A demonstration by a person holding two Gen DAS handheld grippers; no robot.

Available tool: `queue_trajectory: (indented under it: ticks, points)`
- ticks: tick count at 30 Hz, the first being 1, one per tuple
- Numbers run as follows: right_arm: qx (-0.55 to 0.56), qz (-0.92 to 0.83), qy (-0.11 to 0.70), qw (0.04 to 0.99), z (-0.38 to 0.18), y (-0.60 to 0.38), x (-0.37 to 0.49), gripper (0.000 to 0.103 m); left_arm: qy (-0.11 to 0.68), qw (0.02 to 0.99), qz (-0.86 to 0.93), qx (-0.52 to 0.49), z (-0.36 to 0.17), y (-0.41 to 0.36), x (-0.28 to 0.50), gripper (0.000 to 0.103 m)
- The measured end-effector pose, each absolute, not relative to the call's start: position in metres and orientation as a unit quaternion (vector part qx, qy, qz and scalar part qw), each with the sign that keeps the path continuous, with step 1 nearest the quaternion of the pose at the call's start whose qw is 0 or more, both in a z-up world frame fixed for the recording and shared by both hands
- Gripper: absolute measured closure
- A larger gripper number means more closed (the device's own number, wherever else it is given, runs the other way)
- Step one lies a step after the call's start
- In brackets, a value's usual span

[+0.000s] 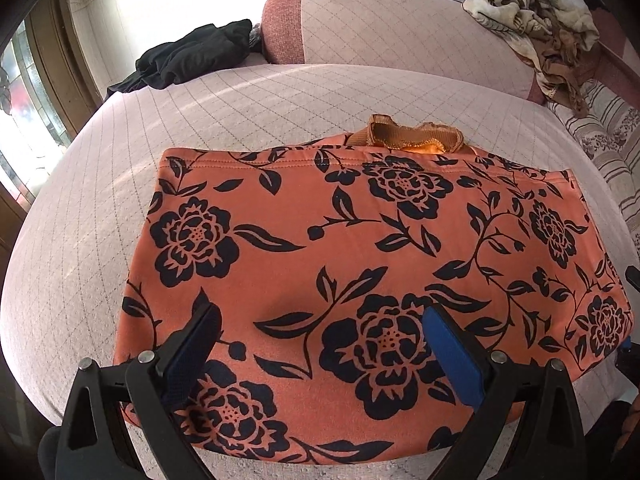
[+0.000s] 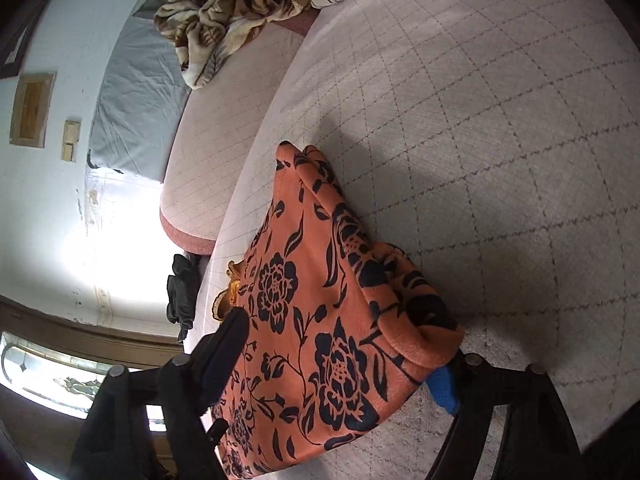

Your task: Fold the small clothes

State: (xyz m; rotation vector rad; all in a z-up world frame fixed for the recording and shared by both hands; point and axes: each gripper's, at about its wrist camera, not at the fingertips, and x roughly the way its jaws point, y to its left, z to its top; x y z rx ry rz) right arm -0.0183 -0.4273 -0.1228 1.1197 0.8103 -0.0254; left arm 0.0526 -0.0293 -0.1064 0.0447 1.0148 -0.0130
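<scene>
Left wrist view: left gripper [image 1: 320, 336] jaws spread over floral garment [image 1: 360, 248], right gripper [image 2: 344, 364] spread around its edge; fold may slip.

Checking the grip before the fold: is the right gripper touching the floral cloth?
Touching. The right wrist view shows the floral cloth draped between the right gripper's open fingers, covering its blue pad.

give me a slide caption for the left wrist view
Open left gripper hovers over an orange floral garment spread on a quilted cushion, with dark clothes behind.
</scene>
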Motion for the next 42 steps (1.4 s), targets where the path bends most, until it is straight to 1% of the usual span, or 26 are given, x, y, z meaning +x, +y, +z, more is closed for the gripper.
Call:
queue_trajectory:
  ticks: [9,11,13,15,16,17,21,23,33,34,35,38,40,42]
  points:
    - [0.491,-0.021,0.381,0.783,-0.124,-0.424,-0.015,0.025,0.479,0.878,-0.008,0.011,-0.109,-0.029,0.053,0.002]
    - [0.480,-0.024,0.382,0.789,-0.125,-0.422,-0.012,0.025,0.488,0.873,-0.010,0.013,-0.117,-0.031,0.056,0.002]
    - [0.466,-0.025,0.385,0.796,-0.125,-0.419,-0.009,0.025,0.512,0.859,-0.006,0.034,-0.136,-0.036,0.063,0.002]
    - [0.451,-0.028,0.390,0.802,-0.123,-0.417,-0.007,0.030,0.496,0.867,-0.007,0.048,-0.137,-0.037,0.060,0.001]
    - [0.447,-0.029,0.394,0.803,-0.122,-0.416,-0.006,0.037,0.500,0.865,-0.006,0.044,-0.134,-0.037,0.060,0.001]
    - [0.445,-0.027,0.397,0.802,-0.120,-0.416,-0.006,0.040,0.503,0.864,-0.009,0.035,-0.130,-0.036,0.060,0.001]
    - [0.442,-0.027,0.396,0.805,-0.115,-0.416,-0.007,0.039,0.480,0.876,-0.011,0.037,-0.118,-0.039,0.059,0.001]
    - [0.429,-0.031,0.400,0.809,-0.114,-0.413,-0.005,0.033,0.507,0.861,-0.008,0.051,-0.132,-0.043,0.066,0.001]
    - [0.399,-0.039,0.413,0.818,-0.118,-0.407,0.001,0.033,0.505,0.862,-0.009,0.043,-0.136,-0.041,0.068,0.001]
    - [0.395,-0.041,0.415,0.819,-0.118,-0.406,0.002,0.034,0.505,0.862,-0.009,0.043,-0.136,-0.041,0.069,0.001]
    - [0.391,-0.042,0.417,0.820,-0.118,-0.405,0.003,0.038,0.505,0.862,-0.009,0.043,-0.137,-0.040,0.069,0.001]
    - [0.386,-0.046,0.422,0.819,-0.118,-0.405,0.004,0.045,0.508,0.860,-0.010,0.042,-0.135,-0.039,0.069,0.001]
    - [0.391,-0.045,0.421,0.817,-0.117,-0.407,0.003,0.045,0.505,0.862,-0.004,0.035,-0.128,-0.038,0.067,0.001]
    - [0.396,-0.046,0.420,0.815,-0.115,-0.409,0.002,0.044,0.483,0.875,-0.005,0.030,-0.116,-0.038,0.063,0.001]
